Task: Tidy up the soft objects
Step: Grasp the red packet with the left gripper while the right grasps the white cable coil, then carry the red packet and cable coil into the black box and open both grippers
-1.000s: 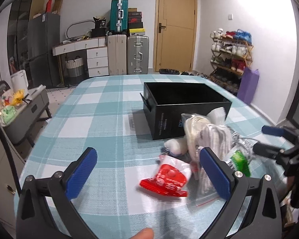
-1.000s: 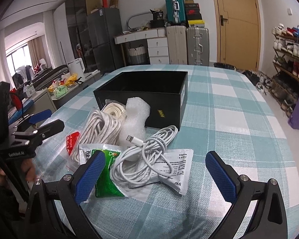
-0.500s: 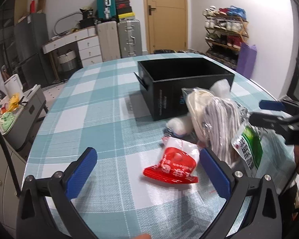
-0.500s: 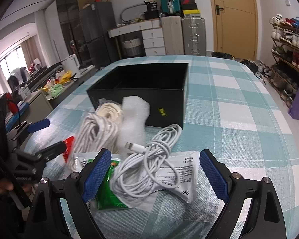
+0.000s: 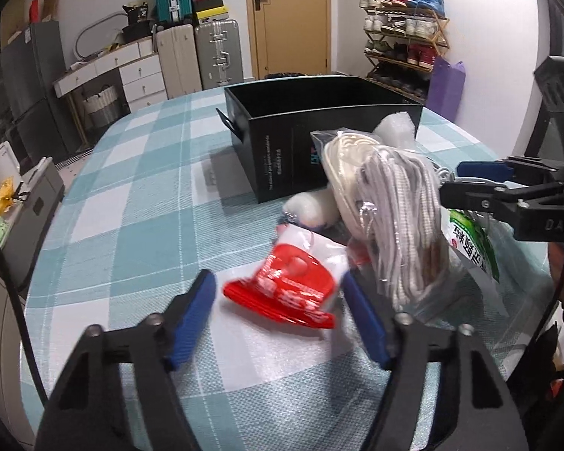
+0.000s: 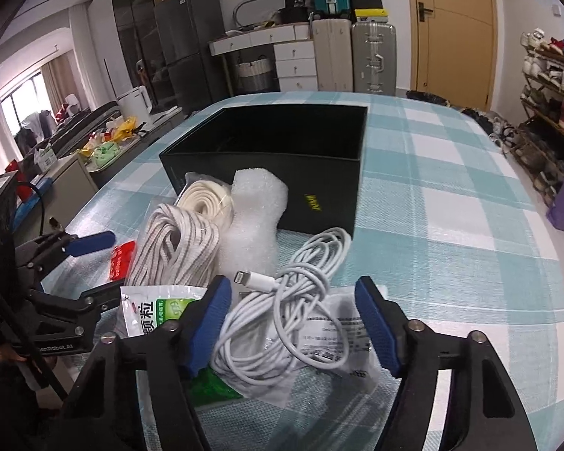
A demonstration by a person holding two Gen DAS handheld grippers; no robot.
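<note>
Both grabs are under way in front of the black box (image 6: 267, 150): the left hand-held gripper (image 5: 278, 315) is closing around the red packet (image 5: 285, 289), the right hand-held gripper (image 6: 293, 323) around the white cable (image 6: 282, 323) (neither pinched yet), so next comes a firm squeeze, then a lift boxward.

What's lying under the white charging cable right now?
The white charging cable lies on a clear printed bag, overlapping the green packet beside it. What the bag holds is hidden under the coils.
</note>
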